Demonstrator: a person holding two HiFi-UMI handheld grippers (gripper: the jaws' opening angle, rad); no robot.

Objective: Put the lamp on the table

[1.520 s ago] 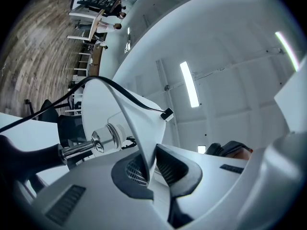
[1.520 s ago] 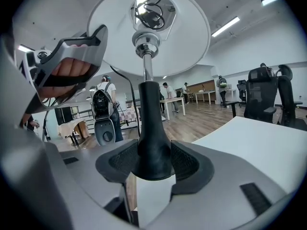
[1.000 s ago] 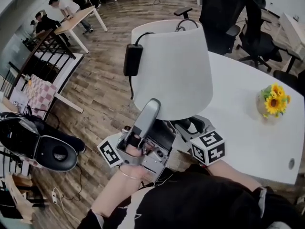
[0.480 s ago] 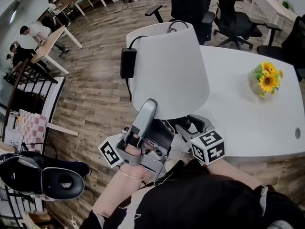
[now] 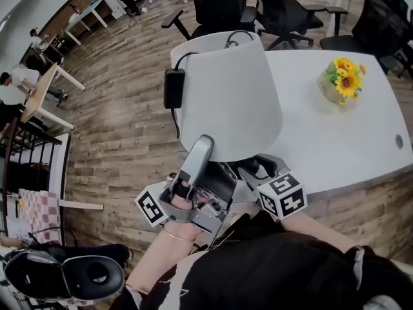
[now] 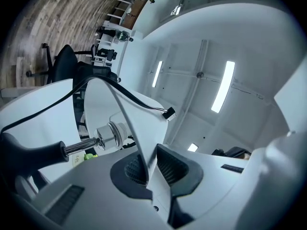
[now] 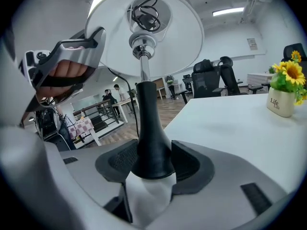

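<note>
The lamp has a white shade (image 5: 229, 95), a black stem (image 7: 148, 138) and a black cord with a power adapter (image 5: 172, 88) hanging at its left. It hangs in the air over the wooden floor, by the near-left edge of the white table (image 5: 335, 141). My left gripper (image 5: 210, 148) has the shade's lower rim (image 6: 129, 123) between its pads, and its jaws are opening. My right gripper (image 7: 152, 164) is shut on the stem's flared foot. In the head view the shade hides both sets of fingertips.
A pot of sunflowers (image 5: 341, 81) stands on the table's far side, also seen in the right gripper view (image 7: 283, 97). Black office chairs (image 5: 219, 5) stand behind the table. A black helmet-like object (image 5: 71, 278) lies at the lower left, and railings (image 5: 26, 160) run along the left.
The head view has swung: the table and sunflowers have shifted up and left in view, the floor objects down and left. Lamp and both grippers keep the same pose.
</note>
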